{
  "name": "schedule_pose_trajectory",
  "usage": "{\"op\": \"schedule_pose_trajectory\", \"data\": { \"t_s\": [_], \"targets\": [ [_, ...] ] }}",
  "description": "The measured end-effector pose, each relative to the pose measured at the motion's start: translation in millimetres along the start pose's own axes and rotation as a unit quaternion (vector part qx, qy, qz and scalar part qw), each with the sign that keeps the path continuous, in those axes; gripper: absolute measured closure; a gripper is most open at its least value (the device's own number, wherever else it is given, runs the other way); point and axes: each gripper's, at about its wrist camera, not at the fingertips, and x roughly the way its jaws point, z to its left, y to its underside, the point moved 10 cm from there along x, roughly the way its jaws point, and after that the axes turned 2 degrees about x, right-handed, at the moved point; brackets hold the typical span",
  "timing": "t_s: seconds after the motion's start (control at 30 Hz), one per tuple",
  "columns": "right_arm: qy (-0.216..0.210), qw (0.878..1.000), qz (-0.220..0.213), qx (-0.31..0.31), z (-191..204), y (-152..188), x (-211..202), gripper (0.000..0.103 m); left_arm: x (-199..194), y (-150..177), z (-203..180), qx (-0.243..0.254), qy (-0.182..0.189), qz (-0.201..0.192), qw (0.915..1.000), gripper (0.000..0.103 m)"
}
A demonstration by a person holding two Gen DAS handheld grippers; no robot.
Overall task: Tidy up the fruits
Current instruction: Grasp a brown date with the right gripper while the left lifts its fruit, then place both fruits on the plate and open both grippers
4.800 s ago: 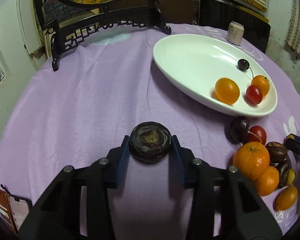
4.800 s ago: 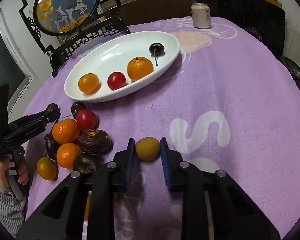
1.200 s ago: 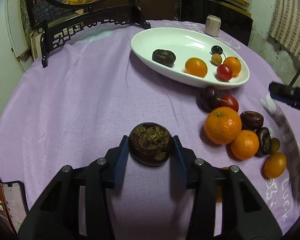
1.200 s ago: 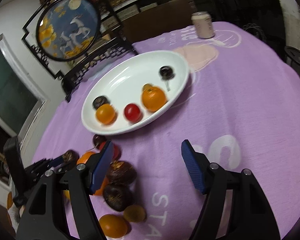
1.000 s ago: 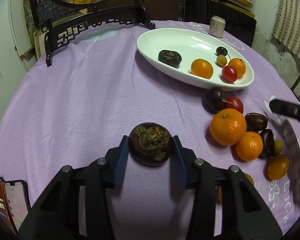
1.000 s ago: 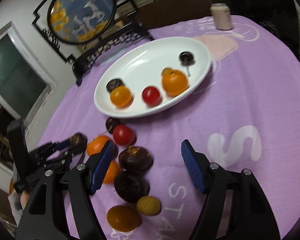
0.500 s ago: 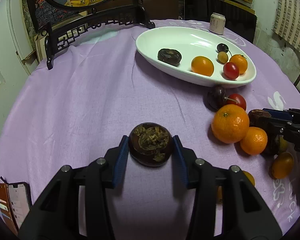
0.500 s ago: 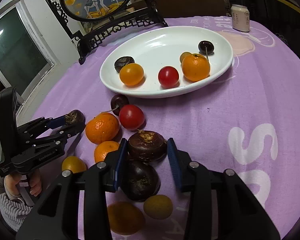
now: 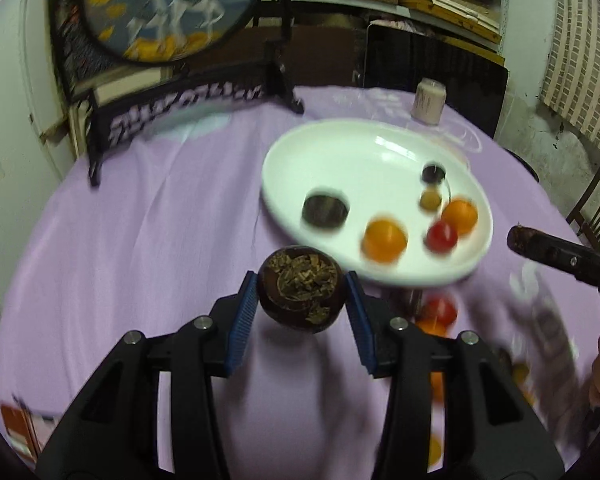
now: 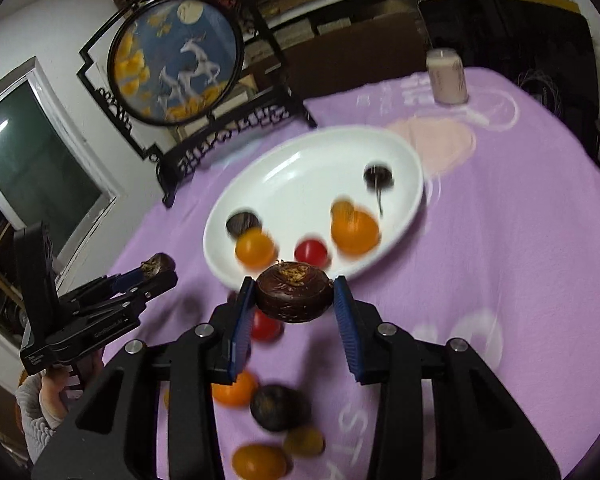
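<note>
The left gripper [image 9: 302, 300] is clenching a dark brown round fruit [image 9: 302, 289] between its blue fingers [image 9: 242, 318], holding it off the purple-clothed table [image 9: 140, 240]. Seen from the left wrist, the white oval plate [image 9: 340, 148] is lying at about 1 o'clock from this fruit, just beyond it.

The right gripper [image 10: 294, 300] is likewise grasping a second dark brown fruit [image 10: 294, 294], lifted above the table, with the plate's near rim at 12 o'clock. In the left wrist view, the tip of the right gripper is entering at 3 o'clock.

The plate is holding 6 pieces: a dark brown fruit [image 9: 325, 210], 2 orange ones [image 9: 384, 240] and [image 9: 460, 216], a red tomato [image 9: 442, 237], a small yellowish fruit [image 9: 431, 199] and a dark cherry [image 9: 433, 172].

More fruit is lying loose on the cloth under the right gripper, at 6 to 7 o'clock: a red tomato [image 10: 265, 326], an orange [image 10: 236, 390] and a dark fruit [image 10: 278, 406]. Both views are blurring.
</note>
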Motion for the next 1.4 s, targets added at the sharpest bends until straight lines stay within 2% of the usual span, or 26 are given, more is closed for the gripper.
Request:
{"op": "schedule_pose_trajectory", "data": {
  "t_s": [0.17, 0.33, 0.4, 0.43, 0.5, 0.63, 0.83, 0.97, 1.1, 1.2, 1.3, 1.4],
  "targets": [
    [0.013, 1.0, 0.022, -0.006, 5, -31, 45, 0.063, 37, -45, -16, -0.001, 0.01, 0.0, 0.9999, 0.058],
    [0.049, 0.998, 0.034, -0.024, -3, -37, 86, 0.062, 81, -67, -16, -0.022, 0.021, 0.014, 0.9994, 0.056],
    [0.058, 0.997, 0.035, -0.03, -6, -35, 91, 0.06, 93, -70, -12, -0.04, 0.029, 0.016, 0.9987, 0.05],
    [0.056, 0.997, 0.029, -0.034, -7, -36, 88, 0.051, 97, -69, -9, -0.046, 0.027, 0.017, 0.9984, 0.048],
    [0.061, 0.998, 0.006, -0.033, -10, -42, 79, 0.043, 97, -68, -6, -0.047, 0.03, 0.019, 0.9983, 0.047],
    [0.05, 0.998, -0.006, -0.027, -11, -43, 62, 0.043, 89, -70, -3, -0.047, 0.025, 0.011, 0.9985, 0.04],
    [0.043, 0.999, 0.004, -0.006, -14, -21, 42, 0.04, 59, -44, -4, -0.012, -0.004, 0.002, 0.9999, 0.026],
    [0.042, 0.999, 0.011, 0.016, -23, 0, 29, 0.037, 36, -22, -9, -0.009, 0.006, 0.003, 0.9999, 0.023],
    [0.049, 0.998, 0.007, 0.045, -39, 17, 13, 0.036, 4, 1, -19, 0.007, 0.008, -0.012, 0.9999, 0.014],
    [0.047, 0.995, 0.009, 0.084, -53, 25, 4, 0.036, -14, 17, -27, 0.021, 0.014, -0.02, 0.9995, 0.01],
    [0.025, 0.992, 0.008, 0.127, -63, 24, 0, 0.035, -22, 33, -38, 0.038, 0.019, -0.017, 0.9989, 0.009],
    [0.027, 0.99, 0.007, 0.138, -68, 23, 0, 0.035, -21, 41, -49, 0.062, 0.013, -0.017, 0.9979, 0.009]
  ]
}}
